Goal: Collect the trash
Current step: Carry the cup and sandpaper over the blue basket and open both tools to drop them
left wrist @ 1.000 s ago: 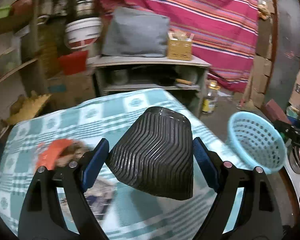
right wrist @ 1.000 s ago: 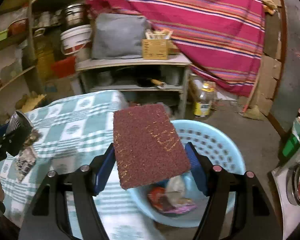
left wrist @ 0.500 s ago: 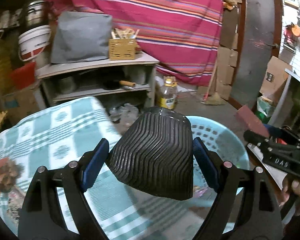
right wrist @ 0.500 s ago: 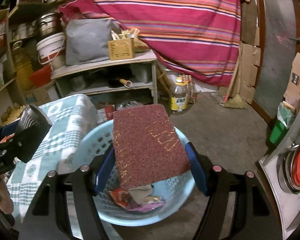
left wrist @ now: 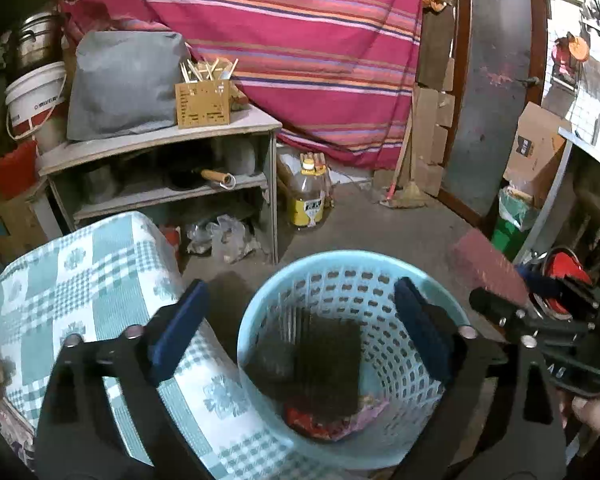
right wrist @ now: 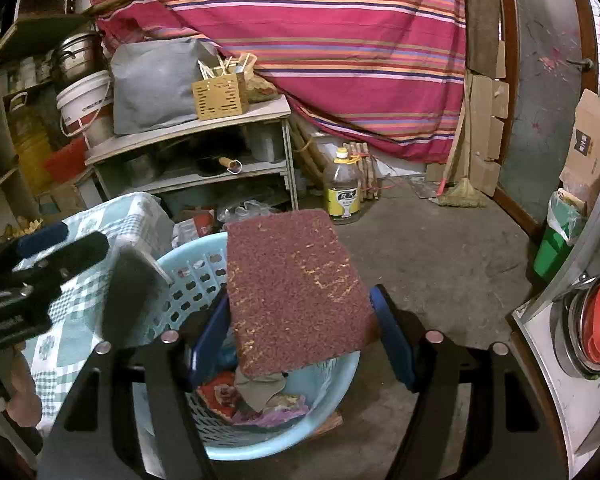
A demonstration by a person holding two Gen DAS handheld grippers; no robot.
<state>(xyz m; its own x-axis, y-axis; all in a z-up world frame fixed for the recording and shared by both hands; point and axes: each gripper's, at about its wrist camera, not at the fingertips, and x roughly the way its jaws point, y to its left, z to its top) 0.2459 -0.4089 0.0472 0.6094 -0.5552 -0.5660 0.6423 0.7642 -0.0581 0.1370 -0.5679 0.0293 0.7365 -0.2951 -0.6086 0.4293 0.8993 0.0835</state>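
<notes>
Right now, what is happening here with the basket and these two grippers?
A person is collecting trash into a blue basket beside the table. The left gripper has just been opening and nothing is between its jaws; the black ribbed cup it let go of is dropping into the basket onto other trash. The right gripper holds a red pad above the basket, not yet released.

- Left gripper (left wrist: 302, 330): black angular frame, blue finger pads (left wrist: 178, 330), round silver screws
- Right gripper (right wrist: 302, 346): same black frame, blue pads (right wrist: 392, 336), silver screws, white lettering on body
</notes>
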